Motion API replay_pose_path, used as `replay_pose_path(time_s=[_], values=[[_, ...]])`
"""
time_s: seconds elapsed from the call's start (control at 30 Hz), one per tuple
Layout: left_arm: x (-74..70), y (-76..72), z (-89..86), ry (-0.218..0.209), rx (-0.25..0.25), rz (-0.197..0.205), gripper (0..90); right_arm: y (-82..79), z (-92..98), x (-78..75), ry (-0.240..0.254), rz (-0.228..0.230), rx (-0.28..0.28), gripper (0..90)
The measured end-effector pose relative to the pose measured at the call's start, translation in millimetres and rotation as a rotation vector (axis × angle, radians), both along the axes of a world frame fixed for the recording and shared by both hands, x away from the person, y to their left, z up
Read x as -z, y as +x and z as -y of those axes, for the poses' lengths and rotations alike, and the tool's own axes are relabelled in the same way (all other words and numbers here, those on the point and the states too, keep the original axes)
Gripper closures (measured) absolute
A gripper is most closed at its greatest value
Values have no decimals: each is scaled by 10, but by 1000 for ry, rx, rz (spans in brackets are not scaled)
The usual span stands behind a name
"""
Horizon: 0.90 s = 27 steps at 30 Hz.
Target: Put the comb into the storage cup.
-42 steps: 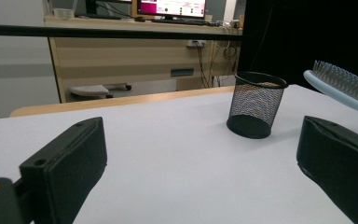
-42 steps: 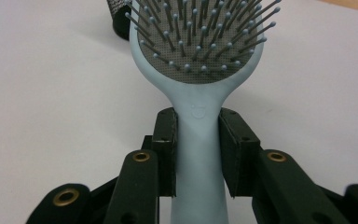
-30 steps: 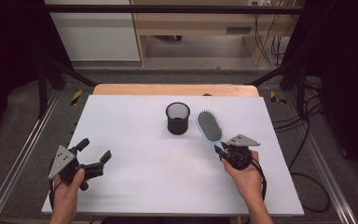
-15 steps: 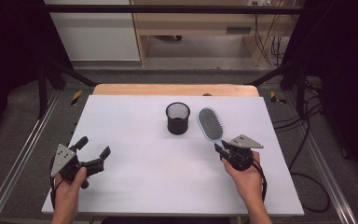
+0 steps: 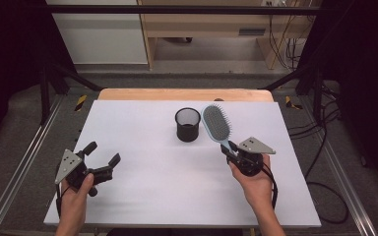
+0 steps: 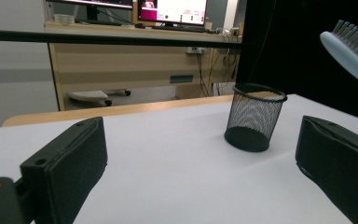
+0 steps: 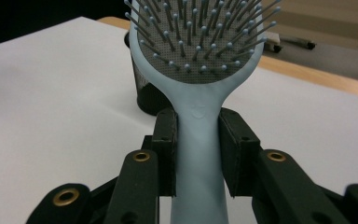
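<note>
Hairbrush (image 5: 216, 124) has come up off the bench (image 5: 142, 196), clamped by its handle in the right hand-held gripper (image 5: 232, 150), head now beside the mesh cup (image 5: 187, 125), probably bound for it. That cup looks empty. Left hand-held gripper (image 5: 101, 158) waits open.

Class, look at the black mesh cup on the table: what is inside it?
The mesh cup looks empty; its upper inside wall and rim show. Its floor is hidden by the wall. The hairbrush, clamped in the right gripper, is outside it.
</note>
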<state>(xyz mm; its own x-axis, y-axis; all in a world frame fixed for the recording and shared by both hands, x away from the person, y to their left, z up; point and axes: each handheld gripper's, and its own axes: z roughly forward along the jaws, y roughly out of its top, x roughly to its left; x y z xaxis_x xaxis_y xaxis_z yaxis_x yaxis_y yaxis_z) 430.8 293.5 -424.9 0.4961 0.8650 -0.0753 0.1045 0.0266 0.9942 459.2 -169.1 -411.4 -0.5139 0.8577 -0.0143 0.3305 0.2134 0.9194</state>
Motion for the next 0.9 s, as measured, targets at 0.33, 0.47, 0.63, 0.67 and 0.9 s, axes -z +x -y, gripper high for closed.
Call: replay_pose_path(time_s=[0.33, 0.47, 0.63, 0.67, 0.9], values=[[-383, 200, 356, 3, 65, 72, 18, 155, -324, -156, 50, 86, -35, 697], [-535, 310, 552, -15, 110, 83, 17, 204, -466, -182, 69, 101, -46, 697], [-608, 376, 734, -36, 171, 78, 25, 195, -591, -160, 109, 128, -53, 697], [-574, 373, 735, -62, 164, 80, 25, 172, -609, -135, 117, 127, -55, 697], [-432, 290, 726, -64, 156, 37, 20, 63, -658, -46, 109, 114, -75, 697]])
